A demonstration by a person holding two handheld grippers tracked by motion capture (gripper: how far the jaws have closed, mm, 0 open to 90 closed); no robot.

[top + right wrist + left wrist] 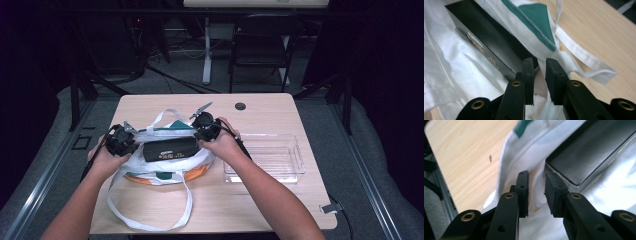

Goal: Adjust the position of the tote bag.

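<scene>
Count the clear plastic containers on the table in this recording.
1. A single clear plastic container sits on the table to the right of the white bag, just beyond the person's right forearm. The bag could hide more.

bag point(165, 162): white cloth, soft | box point(170, 148): black, glossy | table point(260, 107): pale wood-grain, matt

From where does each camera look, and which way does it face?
High view: above the person's side, facing forward and down on the table; forearms, both hands.
Left gripper view: on the left gripper, facing bag and box; its jaws.
Right gripper view: on the right gripper, facing the same two; its jaws.
All share bag and box.
</scene>
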